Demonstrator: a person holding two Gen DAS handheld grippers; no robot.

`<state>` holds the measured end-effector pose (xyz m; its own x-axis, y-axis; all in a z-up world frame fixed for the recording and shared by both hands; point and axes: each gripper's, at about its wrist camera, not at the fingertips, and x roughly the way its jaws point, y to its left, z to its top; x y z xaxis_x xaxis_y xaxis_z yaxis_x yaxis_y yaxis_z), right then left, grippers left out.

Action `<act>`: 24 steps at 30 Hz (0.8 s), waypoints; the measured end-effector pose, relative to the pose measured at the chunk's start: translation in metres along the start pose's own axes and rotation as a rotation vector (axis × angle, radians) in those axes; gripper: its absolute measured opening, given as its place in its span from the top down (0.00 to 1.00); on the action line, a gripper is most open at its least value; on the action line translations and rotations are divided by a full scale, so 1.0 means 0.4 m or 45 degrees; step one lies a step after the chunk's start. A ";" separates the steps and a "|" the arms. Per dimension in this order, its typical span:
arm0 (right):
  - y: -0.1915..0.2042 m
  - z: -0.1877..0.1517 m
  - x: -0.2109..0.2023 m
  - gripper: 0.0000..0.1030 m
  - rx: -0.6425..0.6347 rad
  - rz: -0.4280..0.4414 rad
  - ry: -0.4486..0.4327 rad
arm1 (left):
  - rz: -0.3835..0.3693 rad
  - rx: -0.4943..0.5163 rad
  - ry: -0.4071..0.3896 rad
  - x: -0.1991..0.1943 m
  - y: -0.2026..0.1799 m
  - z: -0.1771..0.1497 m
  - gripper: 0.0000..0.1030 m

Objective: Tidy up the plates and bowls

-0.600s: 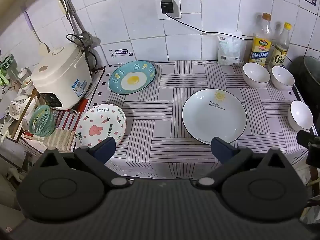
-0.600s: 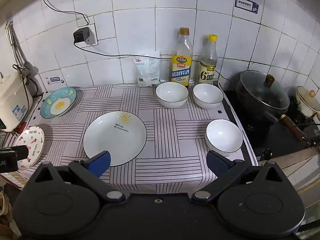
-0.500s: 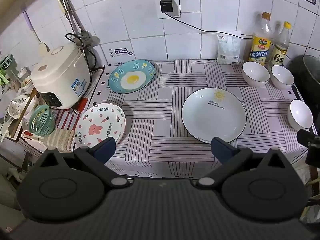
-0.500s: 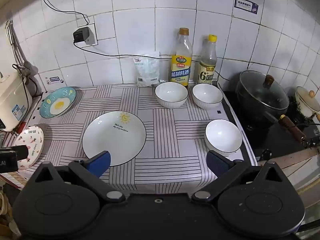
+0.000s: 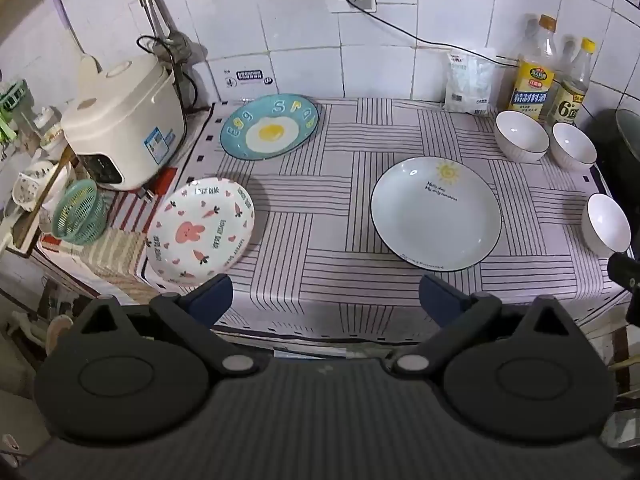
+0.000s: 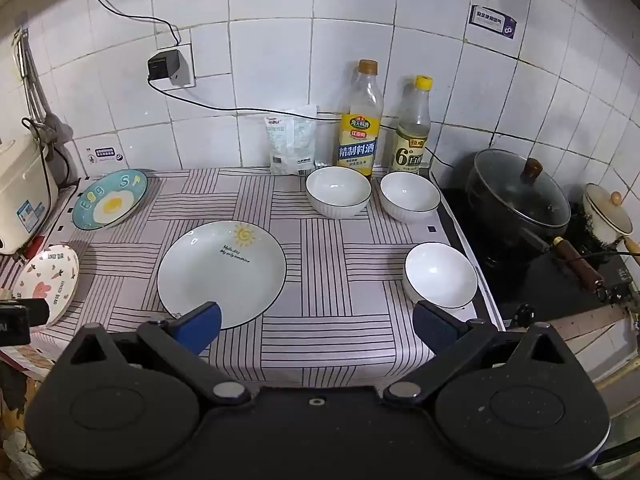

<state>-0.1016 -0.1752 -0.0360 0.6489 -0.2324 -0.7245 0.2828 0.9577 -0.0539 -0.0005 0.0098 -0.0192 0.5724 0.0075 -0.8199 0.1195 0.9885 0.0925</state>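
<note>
Both sets of tongs spread wide, empty: left gripper (image 5: 324,294), right gripper (image 6: 316,322).

Bunny plate (image 5: 200,231) overhanging near-left counter edge: careless nudge tips it off.

Near-right bowl (image 6: 441,274) beside stove edge: glazed rim likely slips under pinch.

Sun plate (image 6: 222,274) mid-counter, flat, rim hard to get under.

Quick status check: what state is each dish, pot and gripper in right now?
Left gripper: open, empty.
Right gripper: open, empty.
Egg plate: unstacked.
Rabbit plate: unstacked.
Sun plate: empty, unstacked.
Three bowls: upright, empty, separate.
Black pot: lidded.
</note>
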 end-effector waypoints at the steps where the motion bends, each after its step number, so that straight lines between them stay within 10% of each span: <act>1: 0.000 0.000 0.000 0.00 -0.001 -0.002 0.000 | 0.001 0.001 0.003 0.002 0.000 -0.002 0.03; 24: -0.002 -0.001 0.008 0.00 0.007 -0.008 -0.037 | 0.025 -0.006 -0.104 -0.014 0.007 0.001 0.03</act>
<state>-0.1000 -0.1765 -0.0383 0.6672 -0.2437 -0.7039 0.2912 0.9551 -0.0546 -0.0030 0.0127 -0.0141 0.6390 0.0149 -0.7690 0.1038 0.9890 0.1054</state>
